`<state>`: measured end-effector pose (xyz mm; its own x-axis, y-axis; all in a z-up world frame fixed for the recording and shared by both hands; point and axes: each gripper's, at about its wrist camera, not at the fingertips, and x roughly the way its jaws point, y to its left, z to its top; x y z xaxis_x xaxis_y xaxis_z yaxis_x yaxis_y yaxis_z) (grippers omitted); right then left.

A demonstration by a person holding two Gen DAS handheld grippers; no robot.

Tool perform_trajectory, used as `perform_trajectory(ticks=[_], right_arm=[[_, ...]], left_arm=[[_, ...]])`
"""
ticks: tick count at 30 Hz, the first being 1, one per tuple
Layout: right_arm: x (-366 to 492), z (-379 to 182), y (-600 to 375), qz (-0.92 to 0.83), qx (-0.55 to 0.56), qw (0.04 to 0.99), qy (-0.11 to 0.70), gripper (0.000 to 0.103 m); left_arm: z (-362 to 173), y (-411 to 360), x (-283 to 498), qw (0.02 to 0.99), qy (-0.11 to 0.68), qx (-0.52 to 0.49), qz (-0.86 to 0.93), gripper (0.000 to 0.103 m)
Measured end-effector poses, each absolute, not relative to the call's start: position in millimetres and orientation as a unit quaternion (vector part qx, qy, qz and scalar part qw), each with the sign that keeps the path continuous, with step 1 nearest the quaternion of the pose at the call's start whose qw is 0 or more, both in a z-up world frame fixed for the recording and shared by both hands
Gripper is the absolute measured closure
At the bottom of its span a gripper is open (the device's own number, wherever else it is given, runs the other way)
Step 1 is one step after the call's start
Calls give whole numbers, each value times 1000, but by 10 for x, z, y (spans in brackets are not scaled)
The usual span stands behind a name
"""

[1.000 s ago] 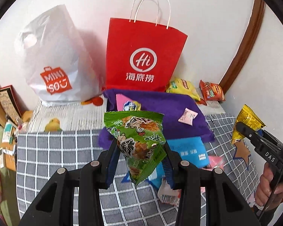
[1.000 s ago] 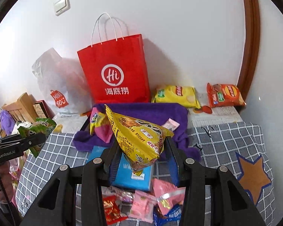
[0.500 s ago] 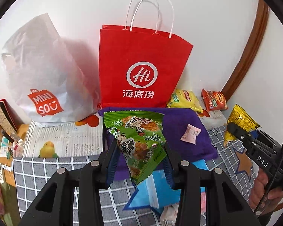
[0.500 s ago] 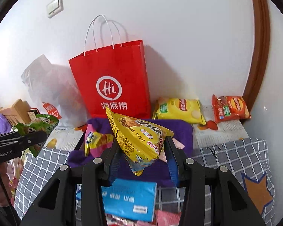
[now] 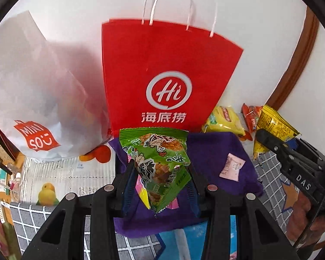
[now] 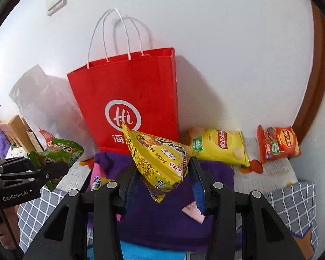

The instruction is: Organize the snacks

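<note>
Left wrist view: left gripper (image 5: 160,186) jaws clamp a green snack packet (image 5: 156,164), long axis upright. Red paper bag (image 5: 162,75) stands straight ahead, mouth above it, likely the drop spot. Right gripper (image 6: 162,184) jaws clamp a yellow snack packet (image 6: 160,162), similarly near. Purple cloth (image 6: 162,221) below.

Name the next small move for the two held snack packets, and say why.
Probably lift both tools toward the red paper bag's open top. The left tool grips the green packet, the right tool the yellow packet, and both sit below the bag's rim, directly before it.
</note>
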<state>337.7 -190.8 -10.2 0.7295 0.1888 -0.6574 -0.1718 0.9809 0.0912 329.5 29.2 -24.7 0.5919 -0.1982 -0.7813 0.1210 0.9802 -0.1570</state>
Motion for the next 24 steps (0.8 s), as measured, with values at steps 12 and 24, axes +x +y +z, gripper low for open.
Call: perform_trajectory(ticks=[12,24], right_arm=[[3672,-492,-1971,86,-13,914,396,59],[3757,-632,-2148,74,-11,905,419,59]], left_arm=[[-595,428,3489,871,480,-62,-86,63],[-708,390,3540,865,490,-63,-90,63]])
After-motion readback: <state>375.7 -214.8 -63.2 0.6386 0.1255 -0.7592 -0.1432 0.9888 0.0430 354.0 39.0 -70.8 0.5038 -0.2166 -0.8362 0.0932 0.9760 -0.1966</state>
